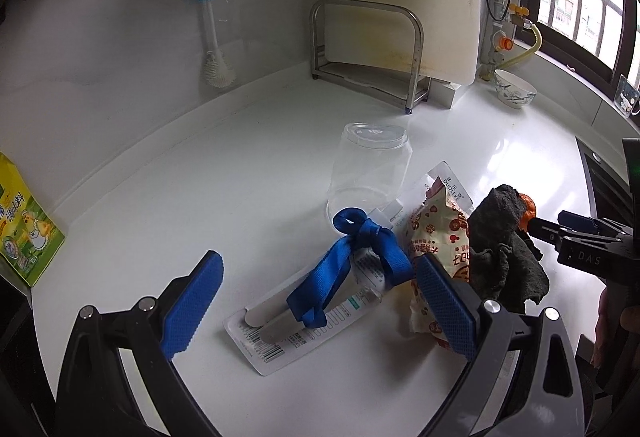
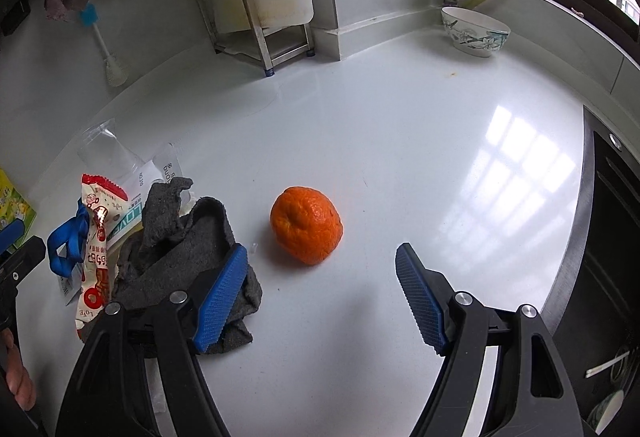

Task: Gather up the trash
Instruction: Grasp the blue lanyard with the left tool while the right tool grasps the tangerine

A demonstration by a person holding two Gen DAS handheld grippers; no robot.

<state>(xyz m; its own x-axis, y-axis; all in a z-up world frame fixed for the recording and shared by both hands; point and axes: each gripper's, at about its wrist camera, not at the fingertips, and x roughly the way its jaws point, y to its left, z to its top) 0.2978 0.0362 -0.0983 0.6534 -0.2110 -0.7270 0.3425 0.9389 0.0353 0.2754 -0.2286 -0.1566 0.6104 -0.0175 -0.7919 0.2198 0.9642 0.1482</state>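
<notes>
White countertop (image 2: 360, 141) carries all the litter. Chopping board rack (image 1: 366, 53) at 12 o'clock, left wrist view; patterned bowl (image 2: 476, 31) at 1 o'clock, right wrist view.

Left gripper (image 1: 320, 301): tongs apart, nothing between them but the flat blister pack (image 1: 280, 321), which lies on the counter with a blue ribbon (image 1: 352, 261) knotted over it. Clear plastic cup (image 1: 370, 169) on its side just beyond the ribbon, toward 12. Red-and-white snack wrapper (image 1: 440, 237) at 3 o'clock of the ribbon, touching the crumpled grey rag (image 2: 188, 249).

Right gripper (image 2: 320, 293): tongs apart, empty. Left pad overlaps the rag. Orange (image 2: 306, 225) sits on the counter just ahead, toward 12, untouched.
</notes>
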